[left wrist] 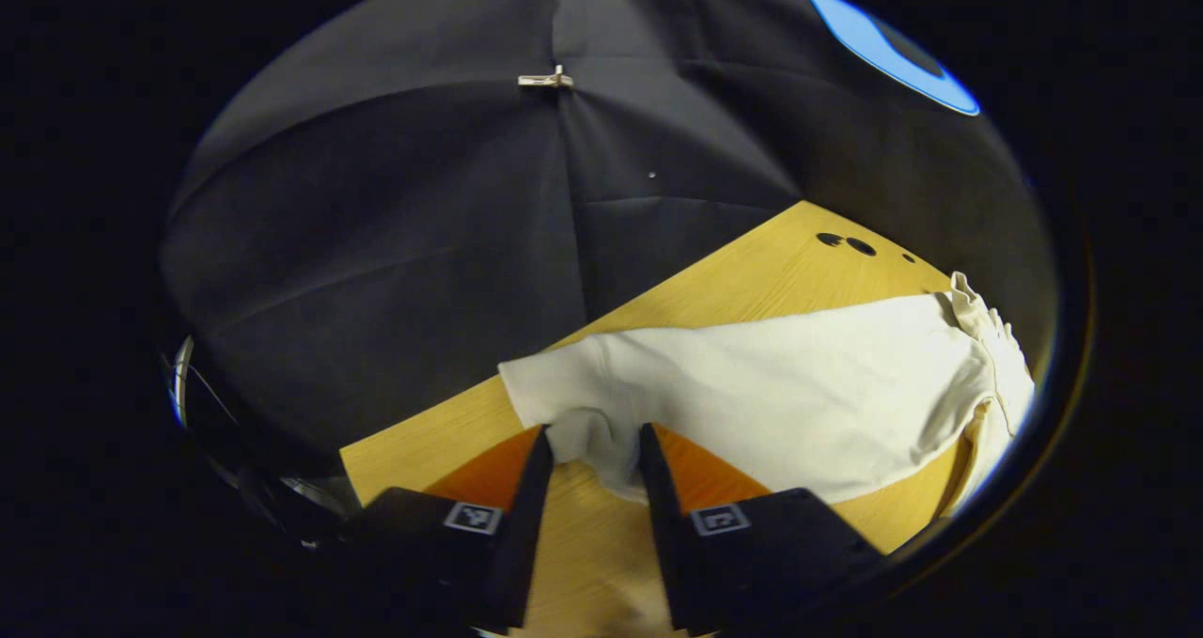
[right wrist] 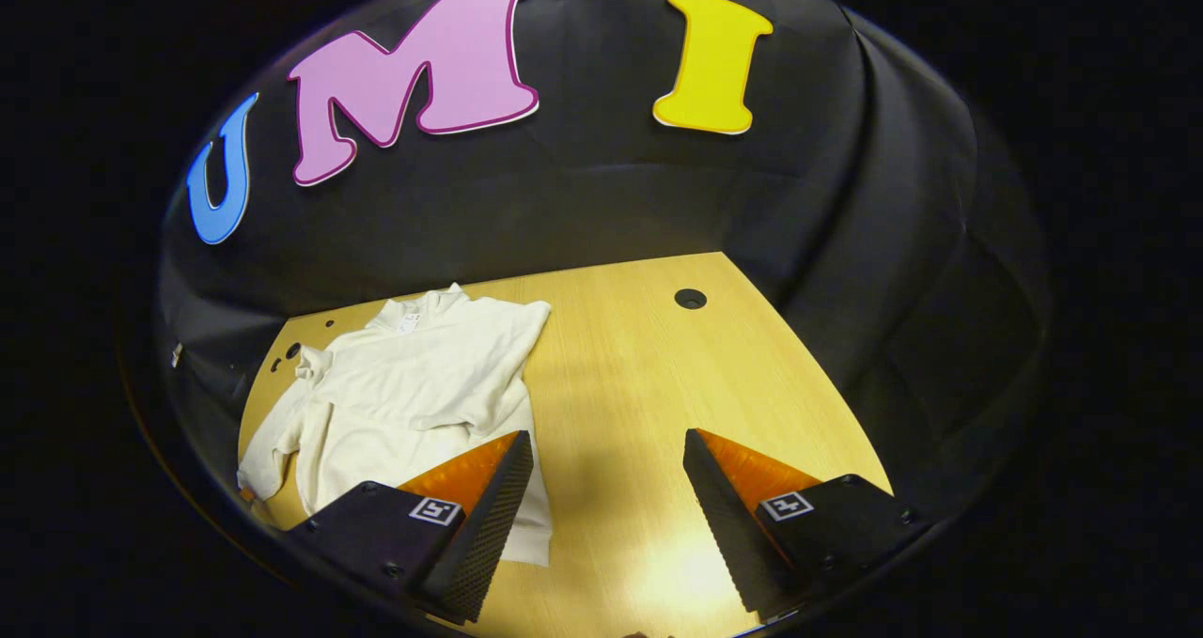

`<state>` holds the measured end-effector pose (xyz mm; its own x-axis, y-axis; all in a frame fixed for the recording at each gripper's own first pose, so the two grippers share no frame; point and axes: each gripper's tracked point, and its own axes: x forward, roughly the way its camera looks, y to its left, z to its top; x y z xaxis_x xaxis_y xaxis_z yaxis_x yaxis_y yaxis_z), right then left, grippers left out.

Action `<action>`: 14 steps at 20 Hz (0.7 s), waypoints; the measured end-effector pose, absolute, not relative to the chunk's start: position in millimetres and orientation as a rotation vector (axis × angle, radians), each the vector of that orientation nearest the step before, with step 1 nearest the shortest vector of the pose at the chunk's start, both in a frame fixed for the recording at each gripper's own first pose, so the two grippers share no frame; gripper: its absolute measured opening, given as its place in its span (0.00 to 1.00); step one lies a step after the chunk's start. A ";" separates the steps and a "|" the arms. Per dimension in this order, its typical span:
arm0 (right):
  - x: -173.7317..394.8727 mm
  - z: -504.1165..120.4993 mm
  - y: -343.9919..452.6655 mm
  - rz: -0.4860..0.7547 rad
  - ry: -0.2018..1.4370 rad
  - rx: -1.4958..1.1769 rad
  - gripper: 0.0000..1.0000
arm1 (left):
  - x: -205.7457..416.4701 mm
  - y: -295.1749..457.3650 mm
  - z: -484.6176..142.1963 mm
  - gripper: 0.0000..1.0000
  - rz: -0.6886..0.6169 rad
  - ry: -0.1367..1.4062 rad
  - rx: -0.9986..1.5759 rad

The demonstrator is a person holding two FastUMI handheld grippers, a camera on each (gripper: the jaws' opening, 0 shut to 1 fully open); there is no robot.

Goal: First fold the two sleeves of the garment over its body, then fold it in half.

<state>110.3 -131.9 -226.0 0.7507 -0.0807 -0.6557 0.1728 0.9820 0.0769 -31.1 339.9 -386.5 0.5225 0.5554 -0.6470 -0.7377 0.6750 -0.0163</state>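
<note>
A cream long-sleeved garment (left wrist: 771,384) lies spread on the wooden table (left wrist: 742,276), its collar toward the right edge of the left gripper view. My left gripper (left wrist: 594,441) is low over the table with a bunched fold of the garment's near edge pinched between its fingers. In the right gripper view the garment (right wrist: 414,384) lies at the left with its collar at the far end and one sleeve trailing to the near left. My right gripper (right wrist: 606,445) stands open over bare wood to the garment's right; its left finger (right wrist: 489,497) overlaps the hem corner.
The table (right wrist: 648,365) has a round hole (right wrist: 690,298) near its far edge and small dark holes (left wrist: 846,241) beside the collar. Black cloth walls close in behind and at both sides. A metal clip (left wrist: 545,80) holds the cloth seam.
</note>
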 end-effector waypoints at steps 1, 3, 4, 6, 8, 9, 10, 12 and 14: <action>109.8 -224.2 -135.4 -0.139 0.703 0.130 0.99 | -27.7 340.5 -386.0 0.39 0.784 0.649 -0.296; 108.9 -221.7 -140.8 -0.139 0.692 0.128 0.99 | -17.6 339.3 -384.8 0.28 0.763 0.635 -0.282; 107.9 -222.7 -143.8 -0.142 0.691 0.130 0.99 | -14.2 338.9 -384.7 0.24 0.754 0.639 -0.275; 106.8 -228.1 -152.7 -0.156 0.697 0.137 0.99 | -10.8 339.6 -383.7 0.06 0.747 0.648 -0.257; 103.8 -229.9 -163.3 -0.173 0.702 0.152 0.99 | -5.6 335.9 -380.1 0.07 0.724 0.655 -0.251; 103.1 -230.1 -168.8 -0.182 0.700 0.156 0.99 | -3.6 334.7 -377.6 0.07 0.718 0.657 -0.249; 102.5 -229.5 -176.2 -0.193 0.692 0.153 0.99 | -0.5 335.6 -371.1 0.07 0.719 0.651 -0.241; 102.0 -228.8 -189.2 -0.209 0.666 0.148 0.99 | 9.8 335.8 -347.8 0.07 0.712 0.614 -0.233; 100.3 -231.9 -194.1 -0.204 0.664 0.165 0.99 | 27.9 333.2 -322.9 0.06 0.699 0.579 -0.232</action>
